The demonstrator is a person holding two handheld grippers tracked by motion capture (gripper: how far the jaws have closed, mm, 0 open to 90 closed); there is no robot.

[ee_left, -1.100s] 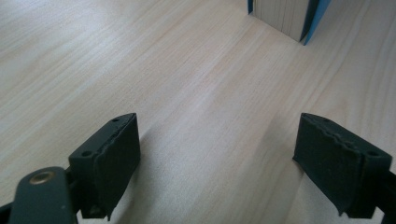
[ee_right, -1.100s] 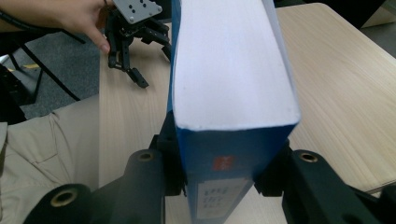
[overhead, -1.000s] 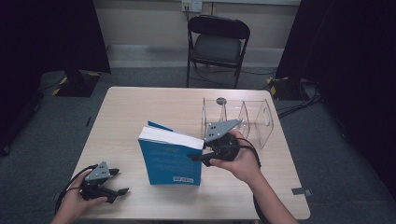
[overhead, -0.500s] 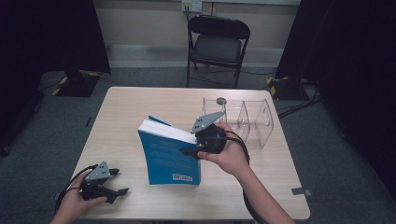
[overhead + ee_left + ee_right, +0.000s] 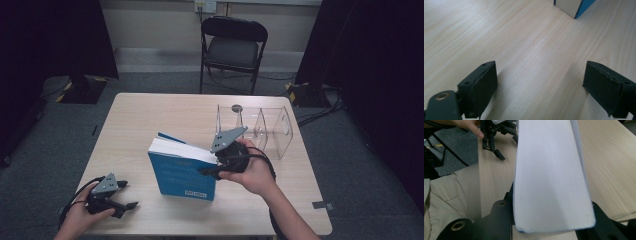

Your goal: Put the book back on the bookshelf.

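Blue book (image 5: 182,172): stands upright on the table (image 5: 150,115), near the middle, tilted a little; white page block up. Cover print too small to read from the high view. In the right gripper view the page edge (image 5: 551,175) fills the foreground and hides most of the jaws and the table behind it.

Right tool (image 5: 210,169): clamped on the book's top corner, jaws on either side of the page block, hand behind it. High view shows the grip from above only; the pads themselves are hidden by the grey plate and the book.

Left tool (image 5: 129,196): rests at the table's near left corner, well apart from the book; jaws stand wide with bare wood between them, having just spread slightly further. Left gripper view (image 5: 540,82) catches only a cut-off corner of the book (image 5: 574,7) at the top edge. The right gripper view shows this tool (image 5: 506,145) from the far side, with fingertips beside it.

Clear plastic holder (image 5: 262,130): stands on the table behind the right hand, divided into compartments; nothing visible inside them.

Folding chair (image 5: 232,47): beyond the table's far edge.
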